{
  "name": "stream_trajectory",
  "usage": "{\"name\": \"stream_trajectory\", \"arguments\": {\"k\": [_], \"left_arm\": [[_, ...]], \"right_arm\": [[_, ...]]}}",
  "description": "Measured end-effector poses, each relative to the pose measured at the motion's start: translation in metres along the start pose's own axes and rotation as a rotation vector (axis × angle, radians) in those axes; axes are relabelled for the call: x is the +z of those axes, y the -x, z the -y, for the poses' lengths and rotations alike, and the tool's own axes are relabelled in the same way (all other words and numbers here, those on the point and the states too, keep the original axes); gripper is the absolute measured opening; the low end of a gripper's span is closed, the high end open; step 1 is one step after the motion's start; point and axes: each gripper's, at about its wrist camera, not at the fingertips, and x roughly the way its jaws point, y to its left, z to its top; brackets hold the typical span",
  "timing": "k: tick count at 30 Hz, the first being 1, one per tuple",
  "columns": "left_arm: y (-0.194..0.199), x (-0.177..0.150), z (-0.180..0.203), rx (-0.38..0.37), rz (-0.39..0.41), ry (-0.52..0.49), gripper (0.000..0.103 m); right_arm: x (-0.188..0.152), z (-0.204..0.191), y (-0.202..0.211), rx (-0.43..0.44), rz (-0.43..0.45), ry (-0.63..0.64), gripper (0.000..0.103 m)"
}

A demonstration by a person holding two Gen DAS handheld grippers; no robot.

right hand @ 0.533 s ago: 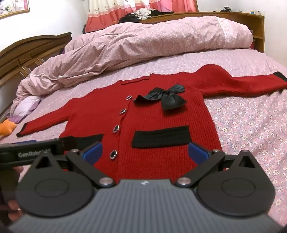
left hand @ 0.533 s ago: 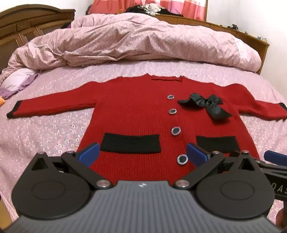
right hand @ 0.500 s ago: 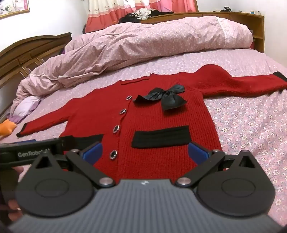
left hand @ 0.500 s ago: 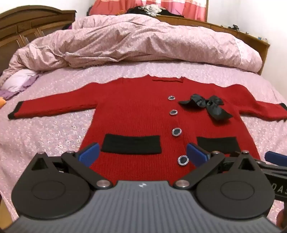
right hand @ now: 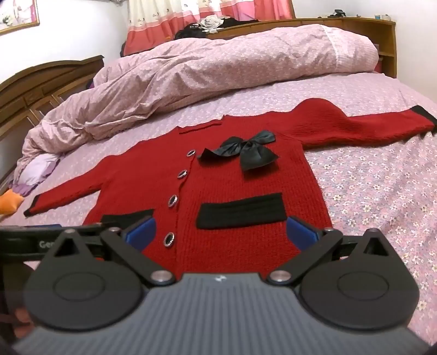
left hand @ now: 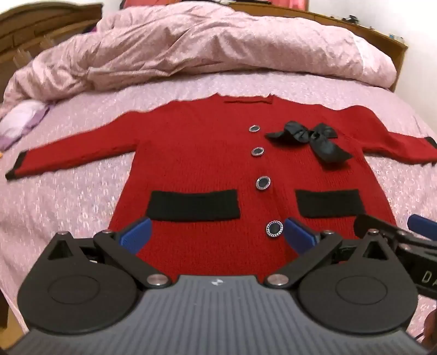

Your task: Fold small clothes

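Red knit cardigan (left hand: 196,153) is being shown flat, unfolded, mid-frame on the bed (left hand: 68,196), sleeves spread. No fold is being seen yet. Left gripper (left hand: 217,232) and right gripper (right hand: 221,232) are being held wide, empty, at its hem.

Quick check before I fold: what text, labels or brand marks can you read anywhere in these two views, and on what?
"Ge", cut off: on the left gripper body, right wrist view.
"DA", cut off: on the right gripper body, left wrist view.
Red cardigan: no label or text shows.
Wall picture: too blurred to read.
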Motion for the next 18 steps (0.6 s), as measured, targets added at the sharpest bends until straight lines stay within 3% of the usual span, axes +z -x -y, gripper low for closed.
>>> {"name": "stream_trajectory", "arguments": {"k": [7,18], "left_arm": [[0.0033,0.0016,-0.0051,-0.031,0.034,0.032,0.103],[0.0072,0.0029,-0.0079,0.007,0.048,0.039,0.103]], "right_arm": [[-0.0026,0.0021,-0.0011,0.004,0.004,-0.007,0.103],[-0.002,-0.0008,0.0005,0.006,0.012,0.004,0.103]]}}
